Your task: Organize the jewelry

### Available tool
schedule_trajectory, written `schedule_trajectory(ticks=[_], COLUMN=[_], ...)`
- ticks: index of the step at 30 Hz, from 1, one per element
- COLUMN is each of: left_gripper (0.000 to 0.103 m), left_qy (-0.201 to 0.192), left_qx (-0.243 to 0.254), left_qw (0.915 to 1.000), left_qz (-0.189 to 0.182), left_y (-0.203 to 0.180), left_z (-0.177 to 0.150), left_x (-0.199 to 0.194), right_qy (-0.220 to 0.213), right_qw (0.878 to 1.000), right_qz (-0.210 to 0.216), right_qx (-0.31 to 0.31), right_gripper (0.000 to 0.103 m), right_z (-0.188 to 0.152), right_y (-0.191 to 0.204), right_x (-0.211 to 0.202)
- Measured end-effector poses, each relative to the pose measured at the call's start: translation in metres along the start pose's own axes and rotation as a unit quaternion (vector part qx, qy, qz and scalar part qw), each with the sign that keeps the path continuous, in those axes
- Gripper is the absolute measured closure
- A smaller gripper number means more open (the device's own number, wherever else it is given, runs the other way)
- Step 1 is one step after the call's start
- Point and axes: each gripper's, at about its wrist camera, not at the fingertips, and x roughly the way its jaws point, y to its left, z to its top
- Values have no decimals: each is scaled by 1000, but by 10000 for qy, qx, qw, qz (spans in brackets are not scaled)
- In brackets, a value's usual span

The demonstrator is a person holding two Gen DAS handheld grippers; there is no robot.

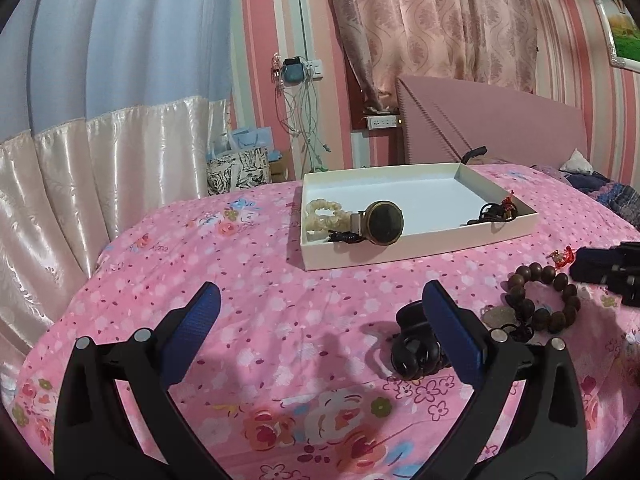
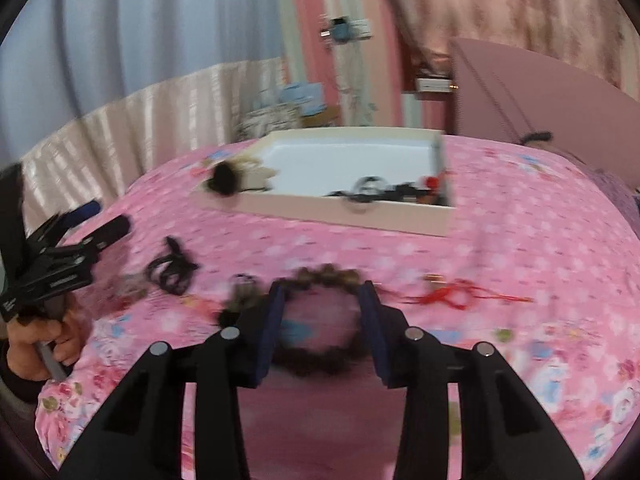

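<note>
My left gripper [image 1: 320, 304] hangs over the pink floral bedsheet [image 1: 248, 264] with its ribbed blue pads [image 1: 200, 320] spread wide and nothing between them. Just past the right-hand pad lies a glossy black hair claw clip [image 1: 412, 348], rounded and toothed, partly hidden behind that pad.

To the right of it sits a wooden bead bracelet [image 1: 548, 300], a ring of dark brown round beads with a black knotted cord and a flat oval pendant [image 1: 500, 316] at its near side. A small red charm [image 1: 562, 258] lies beyond the beads.

My right gripper [image 2: 322, 300] straddles that same bracelet [image 2: 324, 276]. The picture there is blurred, so I cannot tell whether the pads press on the beads; the jaws stand partly apart with the ring inside them. A red knotted cord [image 2: 452, 296] trails on the sheet to the right.

The shallow white cardboard tray [image 1: 424, 254] rests farther up the bed. It holds a cream beaded bracelet [image 1: 324, 216], a round brass-rimmed watch [image 1: 385, 223] with a dark face at the near left, and a tangle of black cords [image 1: 496, 213] at the right wall.
</note>
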Motion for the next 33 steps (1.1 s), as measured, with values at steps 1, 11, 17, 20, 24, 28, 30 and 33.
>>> schedule_trajectory(ticks=[1, 11, 17, 20, 24, 28, 30, 33], left_gripper=[3, 3, 3, 3, 3, 3, 4, 17], left_qy=[4, 364, 413, 449, 721, 745, 891, 1213], left_qx=[5, -258, -213, -192, -40, 158, 350, 503], left_qw=[10000, 9986, 9984, 9981, 9962, 9947, 9933, 9881], left_qz=[-3, -292, -336, -366, -483, -690, -644, -799], left_y=[0, 8, 5, 4, -3, -21, -33, -48], left_z=[0, -2, -3, -3, -2, -2, -3, -5], left_x=[0, 12, 13, 15, 25, 21, 25, 37], right_qy=[62, 562, 825, 564, 243, 40, -41, -88], right_qw=[9999, 9971, 9956, 9975, 9991, 9997, 9996, 9991], right_qz=[92, 258, 249, 316, 344, 229, 178, 191], right_qx=[-119, -444, -371, -268, -60, 94, 206, 376], right_gripper=[66, 78, 101, 102, 102, 102, 102, 102], right_z=[0, 11, 9, 12, 23, 33, 34, 34], right_y=[13, 55, 53, 48, 30, 2, -10, -25], right_x=[6, 51, 61, 49, 28, 11, 7, 3])
